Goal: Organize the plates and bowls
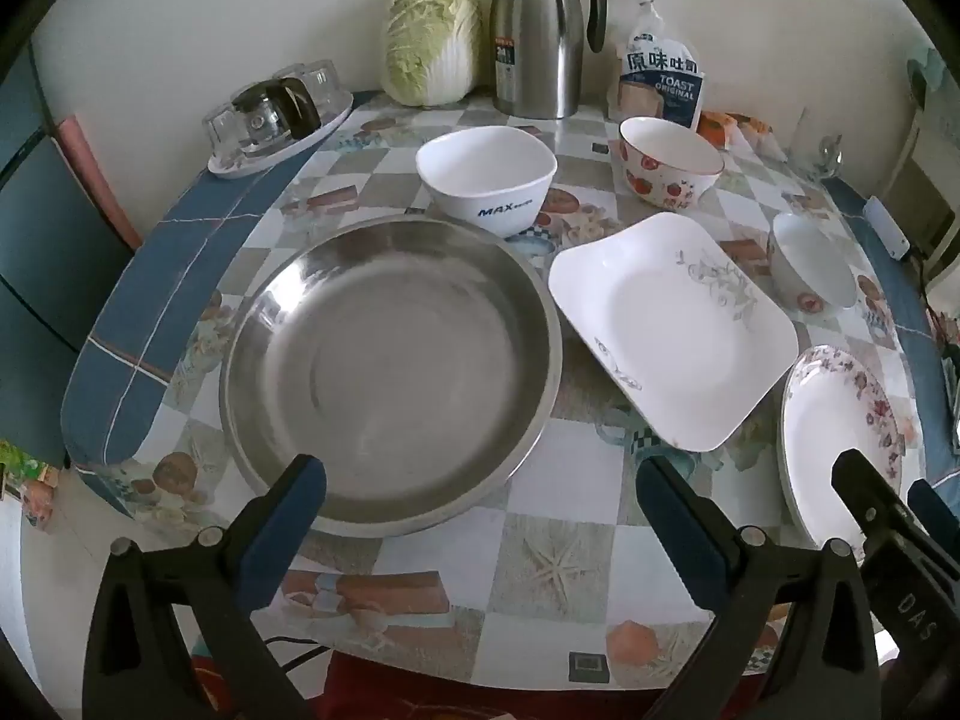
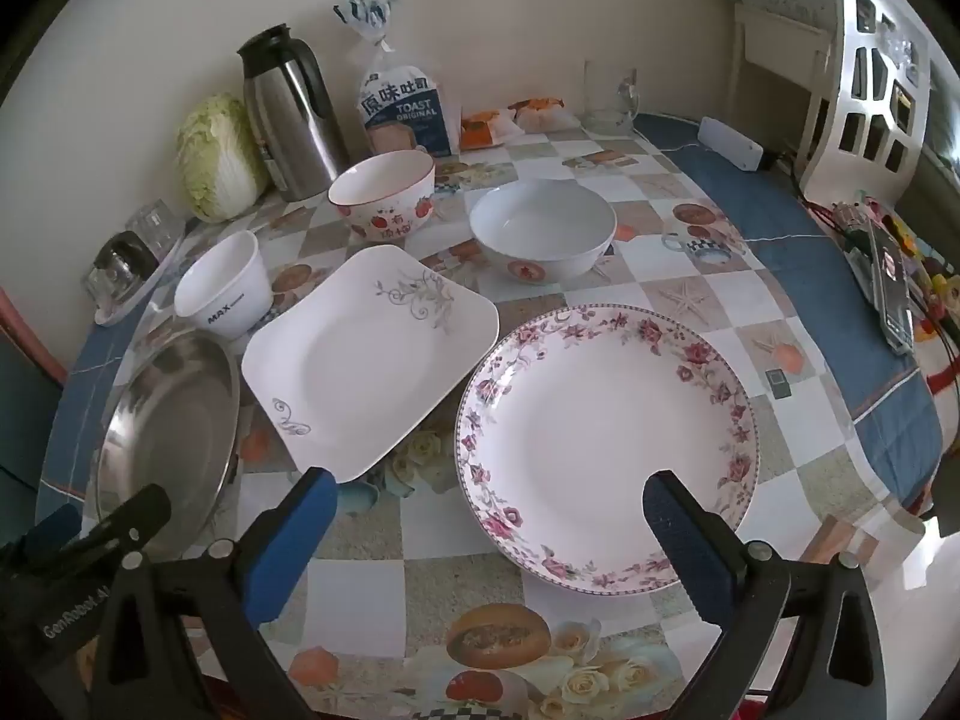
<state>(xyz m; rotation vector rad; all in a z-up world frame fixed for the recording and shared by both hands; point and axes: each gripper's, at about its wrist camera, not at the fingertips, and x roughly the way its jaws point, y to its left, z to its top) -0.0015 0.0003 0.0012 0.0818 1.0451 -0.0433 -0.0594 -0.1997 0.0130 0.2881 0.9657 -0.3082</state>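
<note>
Opening step, nothing gathered yet. Left gripper (image 1: 480,498) and right gripper (image 2: 489,504) hover wide open and empty at the table's near edge, over steel basin (image 1: 390,372) and floral plate (image 2: 606,444); square plate (image 2: 372,354) lies between, bowls behind. Next: grasp a rim.

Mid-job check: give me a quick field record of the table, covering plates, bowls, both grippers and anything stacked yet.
plates: steel plate, square white plate, floral round plate
bowls: MAX bowl, strawberry bowl, white bowl
stacking: none; every dish lies singly on the table
left gripper: open, empty, near edge of steel plate
right gripper: open, empty, near edge of floral round plate
back of table: cabbage, thermos, toast bag
</note>
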